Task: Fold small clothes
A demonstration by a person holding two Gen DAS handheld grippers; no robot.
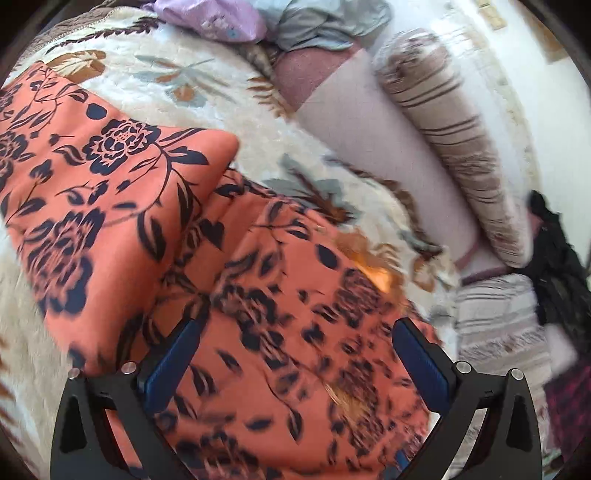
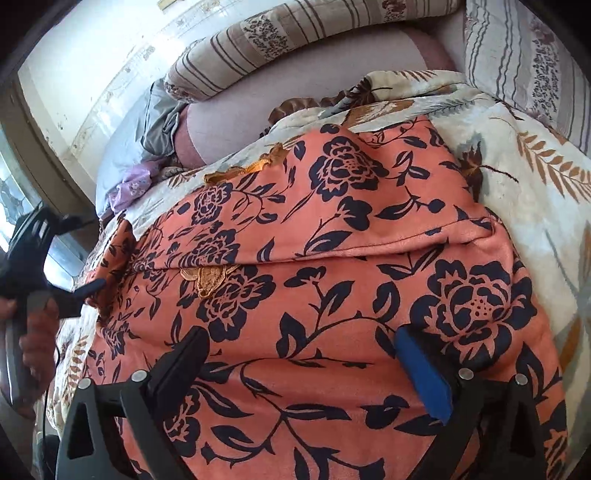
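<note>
In the left wrist view, the orange floral garment (image 1: 122,206) fills the nine-to-six o'clock part of the picture, spread on a cream leaf-print blanket (image 1: 192,74), one panel already lapped over another with a fold edge running from centre toward seven o'clock. The left gripper (image 1: 295,332) hangs above it at six o'clock, its fingers spread wide and pinching nothing. At twelve o'clock lie a lilac cloth (image 1: 210,18) and a grey cloth (image 1: 325,22); striped bolsters (image 1: 454,147) run toward three o'clock. In the right wrist view the garment (image 2: 332,258) covers the centre, a hem crossing toward three o'clock; the right gripper (image 2: 301,343) is likewise spread and empty over it. The fold looks partway done; next, I judge, each gripper must close on an edge or corner.
</note>
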